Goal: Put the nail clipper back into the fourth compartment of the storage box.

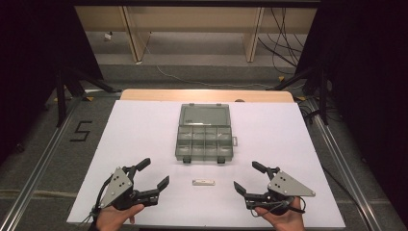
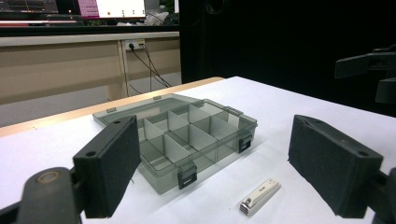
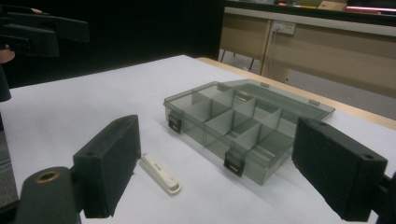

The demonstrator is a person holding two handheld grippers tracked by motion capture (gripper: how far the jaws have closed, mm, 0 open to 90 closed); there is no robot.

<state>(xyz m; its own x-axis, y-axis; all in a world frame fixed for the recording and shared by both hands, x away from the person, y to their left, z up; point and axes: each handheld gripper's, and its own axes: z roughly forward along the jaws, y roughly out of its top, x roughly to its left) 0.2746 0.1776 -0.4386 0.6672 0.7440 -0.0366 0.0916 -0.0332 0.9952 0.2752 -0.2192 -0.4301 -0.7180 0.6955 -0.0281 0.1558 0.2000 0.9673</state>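
A clear grey compartment box (image 1: 205, 138) lies open in the middle of the white table sheet (image 1: 144, 130), its lid folded flat behind it and its cells bare. A small white nail clipper (image 1: 203, 182) lies just in front of the box. My left gripper (image 1: 155, 173) hovers near the front left, open, nothing between its jaws. My right gripper (image 1: 246, 177) mirrors it at the front right, open too. The left gripper view frames the box (image 2: 187, 140) and clipper (image 2: 259, 197) between its pads. In the right gripper view the box (image 3: 243, 123) and clipper (image 3: 161, 172) lie ahead.
The table's wooden far edge (image 1: 207, 95) shows beyond the sheet. Metal rails (image 1: 38, 163) run along both sides on the floor. A wooden desk (image 1: 192, 29) and cables (image 1: 284, 43) stand further back. The right gripper (image 2: 373, 70) shows at the left gripper view's right edge.
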